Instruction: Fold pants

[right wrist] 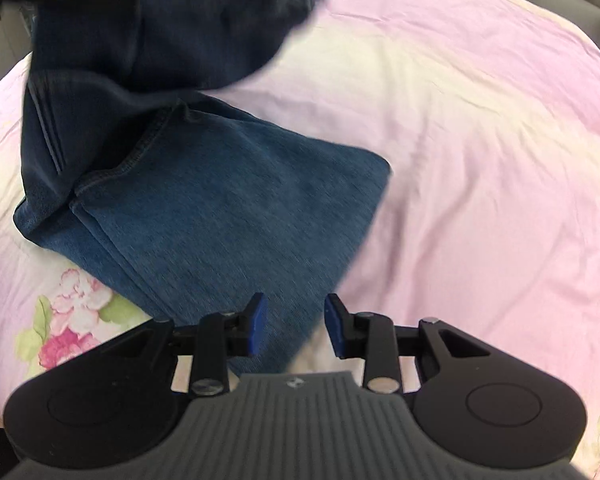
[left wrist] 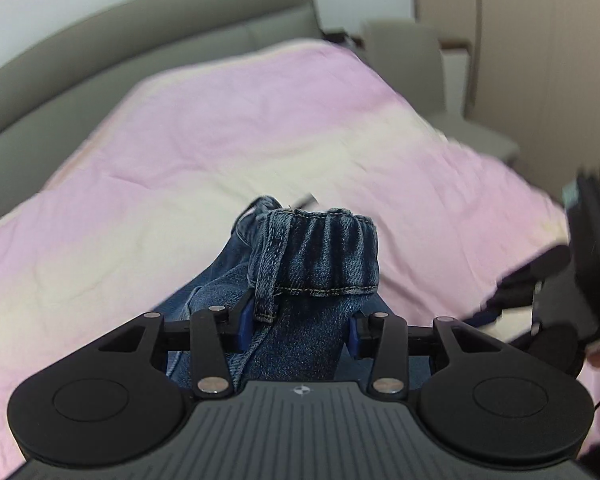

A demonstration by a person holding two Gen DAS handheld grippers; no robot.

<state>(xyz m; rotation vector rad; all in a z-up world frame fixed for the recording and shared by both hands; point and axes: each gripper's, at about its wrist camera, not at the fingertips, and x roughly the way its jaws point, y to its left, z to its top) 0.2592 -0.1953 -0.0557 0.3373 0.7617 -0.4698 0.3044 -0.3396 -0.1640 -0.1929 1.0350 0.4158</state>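
Note:
The pants are blue denim jeans. In the left wrist view my left gripper (left wrist: 302, 326) is shut on a thick bunch of the jeans' waistband (left wrist: 320, 260), with a belt loop showing, held up above the bed. In the right wrist view the jeans' leg (right wrist: 220, 208) lies flat on the bed, and the lifted upper part (right wrist: 160, 20) hangs blurred at the top left. My right gripper (right wrist: 294, 328) is open and empty, just above the near end of the leg. It also shows at the right edge of the left wrist view (left wrist: 540, 280).
The bed has a pink and cream sheet (left wrist: 228, 128) with a flower print (right wrist: 72, 320) at the near left. A grey padded headboard (left wrist: 140, 36) runs along the far side. A grey chair (left wrist: 412, 56) and beige wall stand beyond the bed.

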